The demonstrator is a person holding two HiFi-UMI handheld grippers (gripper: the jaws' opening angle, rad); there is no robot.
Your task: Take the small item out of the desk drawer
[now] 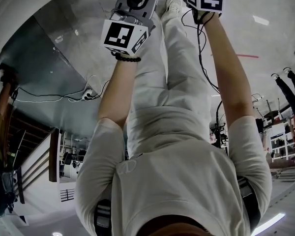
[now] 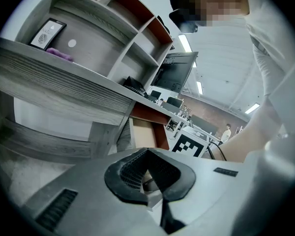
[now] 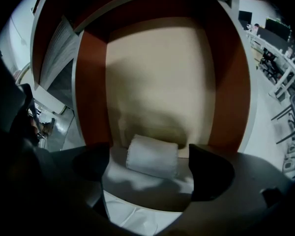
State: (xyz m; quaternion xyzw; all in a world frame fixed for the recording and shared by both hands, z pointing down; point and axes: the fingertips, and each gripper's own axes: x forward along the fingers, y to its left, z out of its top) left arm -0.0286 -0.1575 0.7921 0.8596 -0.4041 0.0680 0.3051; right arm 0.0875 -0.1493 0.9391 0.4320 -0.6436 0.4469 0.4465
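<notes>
The person is holding the right gripper (image 3: 148, 173) down into the open desk drawer (image 3: 91, 97), and its jaws are standing apart. Between them the small item (image 3: 152, 156) is lying. It is a white roll, perhaps of cloth or of soft paper; I cannot say which. It is resting at the near end of the drawer, on the pale bottom between the red-brown walls. The dark pads (image 3: 211, 173) are waiting at its left and its right, near to it but not touching, so nothing is being gripped at this moment.

The left gripper (image 2: 155, 181) is pointing aside, close to the grey desk (image 2: 64, 90). Its jaws are closed together and, as far as I am seeing, they are holding nothing.

I am judging the roll to be very light and soft. It is probably giving way under pressure rather than slipping, and it is not looking fragile. The danger is more that it is squashing, or that a loose layer is coming open.

The jaws are now facing the two ends of the roll, where a squeeze may only be folding it. A hold across the round middle, closing gently until the layers are pressing together, is seeming safer to me. The roll is lying low on the drawer bottom, so the pads are needing to go down around it, not only over its top.
</notes>
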